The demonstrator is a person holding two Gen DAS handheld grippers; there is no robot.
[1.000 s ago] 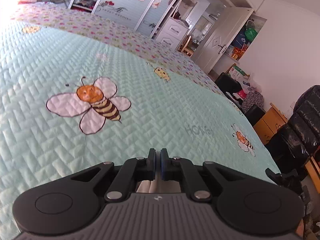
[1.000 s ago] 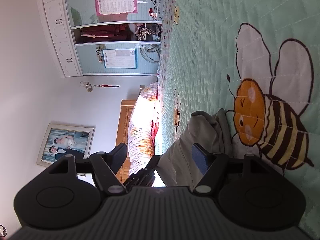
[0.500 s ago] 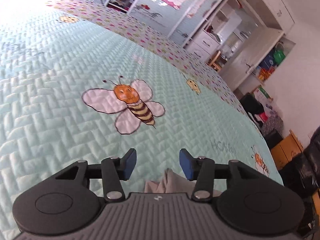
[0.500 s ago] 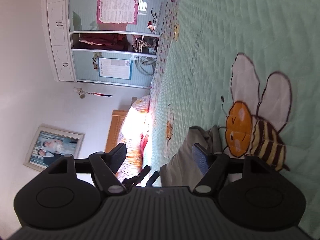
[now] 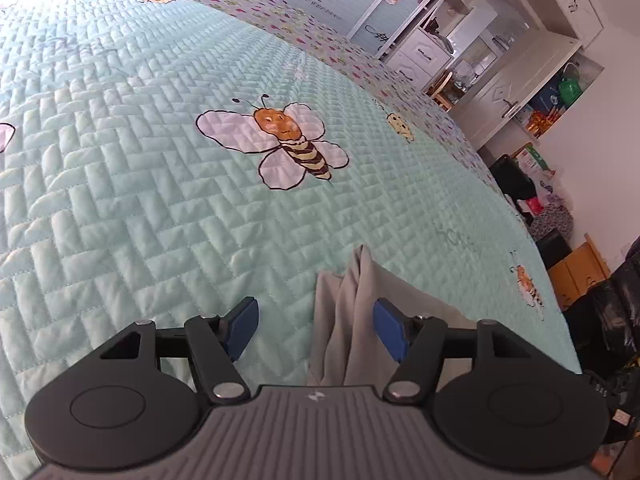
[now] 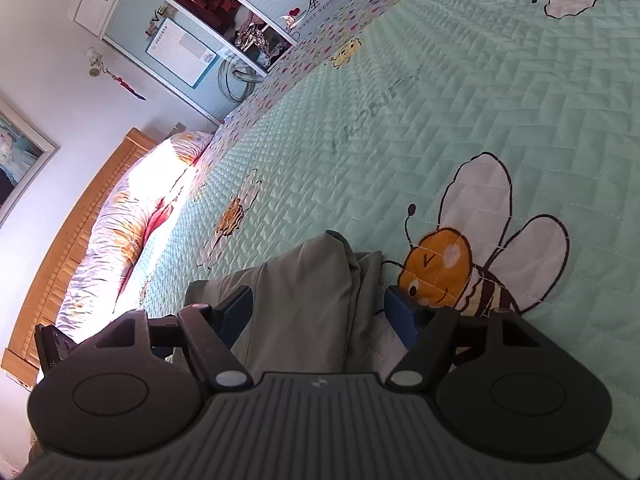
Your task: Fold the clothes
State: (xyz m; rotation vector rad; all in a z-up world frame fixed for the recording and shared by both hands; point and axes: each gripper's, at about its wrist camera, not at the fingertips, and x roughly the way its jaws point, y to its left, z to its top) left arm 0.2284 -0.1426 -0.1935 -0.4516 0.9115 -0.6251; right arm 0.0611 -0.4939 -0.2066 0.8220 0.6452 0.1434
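Observation:
A grey-beige garment lies bunched on the mint quilted bedspread. In the left wrist view my left gripper hovers over its folded edge; its jaws are opening, the cloth lies loose between them near the right pad, and neither pad presses on it. In the right wrist view the same garment shows as a thick fold with a raised corner. My right gripper stands open around that fold, blue pads apart from the cloth. The rest of the garment is hidden under both grippers.
Printed bees mark the bedspread. A floral pillow and a wooden headboard lie at the bed's head. White wardrobes, bags and a black chair stand beyond the bed's far edges.
My left gripper was shut on the cloth and has opened, letting it go; the garment now lies in front of it. The right gripper rolled and rose while staying open.

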